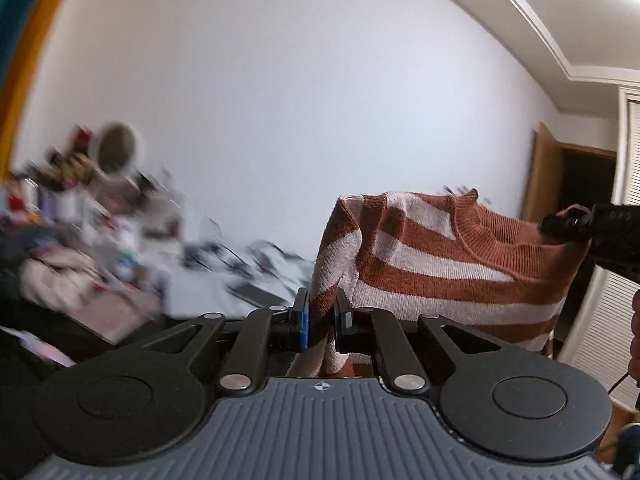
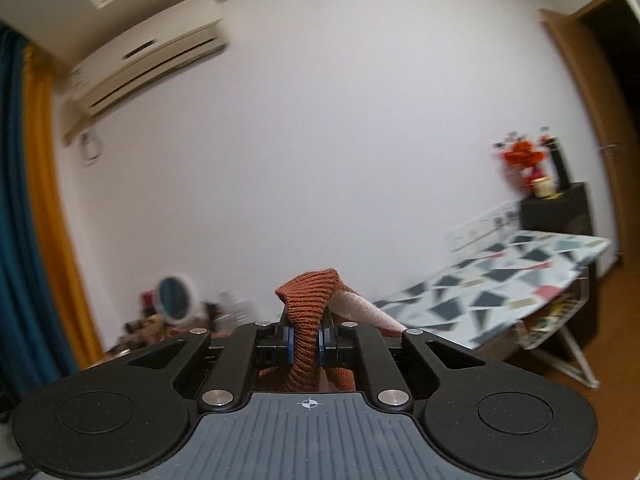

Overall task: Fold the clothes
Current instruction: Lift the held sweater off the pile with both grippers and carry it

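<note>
garment: rust-and-cream striped knit sweater [image 1: 440,264] held aloft, spread between tongs | left gripper [image 1: 322,320]: pinching striped edge | right gripper [image 2: 306,344]: pinching rust ribbed edge | progress: early, no fold visible; laying flat and folding remain

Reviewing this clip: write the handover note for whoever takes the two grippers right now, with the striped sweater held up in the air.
Left gripper: shut on the striped sweater, pinching striped knit near one shoulder.
Right gripper: shut on the rust ribbed knit at the other shoulder; it also shows in the left wrist view at the sweater's far end.
Sweater: hangs spread between both grippers, off any surface.
Patterned table: to the right, bare.
Done: sweater picked up and spread.
Left: lay it flat, then every fold.
</note>
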Motion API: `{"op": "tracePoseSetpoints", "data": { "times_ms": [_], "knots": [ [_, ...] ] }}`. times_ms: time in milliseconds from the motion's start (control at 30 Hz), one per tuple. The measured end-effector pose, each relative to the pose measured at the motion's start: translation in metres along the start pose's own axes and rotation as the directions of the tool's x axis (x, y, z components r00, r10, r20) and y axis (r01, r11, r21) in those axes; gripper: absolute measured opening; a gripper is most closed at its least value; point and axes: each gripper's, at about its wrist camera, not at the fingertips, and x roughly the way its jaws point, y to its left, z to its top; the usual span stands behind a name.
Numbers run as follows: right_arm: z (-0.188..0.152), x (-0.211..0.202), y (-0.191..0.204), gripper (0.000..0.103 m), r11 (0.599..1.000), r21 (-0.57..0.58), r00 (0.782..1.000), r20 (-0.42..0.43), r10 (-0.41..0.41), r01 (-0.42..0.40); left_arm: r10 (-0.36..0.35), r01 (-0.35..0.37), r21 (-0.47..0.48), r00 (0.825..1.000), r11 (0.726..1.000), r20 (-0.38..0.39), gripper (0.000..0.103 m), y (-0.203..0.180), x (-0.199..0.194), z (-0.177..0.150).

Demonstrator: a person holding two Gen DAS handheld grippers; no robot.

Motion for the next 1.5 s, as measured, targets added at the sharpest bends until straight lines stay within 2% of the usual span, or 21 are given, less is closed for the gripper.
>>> {"op": "tracePoseSetpoints", "data": {
  "times_ms": [167,233,333,400,500,567,700,800,867,933,1067,1167,1333,1500],
  "knots": [
    [0.015,-0.023,-0.089,0.009,0.995,-0.001,0.994,0.042,-0.097,0.097,-0.088,0.091,0.143,0.996,0.986,-0.028,0.011,-0.086,0.068,-0.023],
    [0.023,-0.025,-0.128,0.009,0.991,0.014,0.99,0.037,-0.133,0.133,-0.135,0.142,0.162,0.99,0.977,-0.05,0.011,-0.126,0.096,-0.031],
    [0.036,-0.022,-0.182,0.009,0.984,0.035,0.983,0.041,-0.177,0.176,-0.157,0.167,0.202,0.986,0.965,-0.063,0.012,-0.183,0.136,-0.043],
    [0.049,-0.018,-0.213,0.009,0.98,0.022,0.979,0.046,-0.199,0.199,-0.174,0.185,0.195,0.982,0.963,-0.071,0.012,-0.213,0.159,-0.05],
    [0.071,-0.006,-0.246,0.009,0.976,-0.049,0.976,0.059,-0.207,0.21,-0.205,0.218,0.179,0.975,0.96,-0.087,0.012,-0.246,0.195,-0.055],
    [0.083,0.0,-0.258,0.009,0.973,-0.09,0.975,0.081,-0.208,0.215,-0.224,0.239,0.206,0.97,0.949,-0.097,0.012,-0.269,0.214,-0.051],
    [0.104,0.009,-0.292,0.009,0.973,-0.072,0.969,0.135,-0.208,0.219,-0.263,0.275,0.269,0.962,0.923,-0.079,0.012,-0.302,0.245,-0.036],
    [0.119,0.025,-0.319,0.009,0.972,-0.051,0.964,0.147,-0.22,0.229,-0.278,0.289,0.287,0.957,0.914,-0.079,0.012,-0.313,0.276,-0.029],
    [0.126,0.043,-0.338,0.009,0.971,-0.027,0.965,0.12,-0.234,0.239,-0.285,0.301,0.289,0.954,0.909,-0.096,0.012,-0.315,0.304,-0.028],
    [0.132,0.064,-0.358,0.009,0.967,-0.005,0.962,0.1,-0.253,0.255,-0.301,0.32,0.279,0.947,0.905,-0.111,0.012,-0.315,0.334,-0.026],
    [0.142,0.112,-0.38,0.009,0.955,-0.019,0.949,0.114,-0.293,0.297,-0.343,0.367,0.261,0.93,0.893,-0.133,0.012,-0.312,0.397,-0.013],
    [0.155,0.156,-0.394,0.009,0.946,-0.014,0.937,0.143,-0.32,0.325,-0.375,0.391,0.282,0.92,0.876,-0.11,0.012,-0.308,0.445,0.011],
    [0.187,0.242,-0.408,0.009,0.947,0.022,0.931,0.179,-0.319,0.321,-0.39,0.395,0.273,0.918,0.877,-0.075,0.012,-0.289,0.521,0.066],
    [0.211,0.315,-0.415,0.009,0.955,0.047,0.915,0.274,-0.295,0.294,-0.408,0.381,0.305,0.912,0.873,0.031,0.012,-0.271,0.561,0.108]
  ]
}}
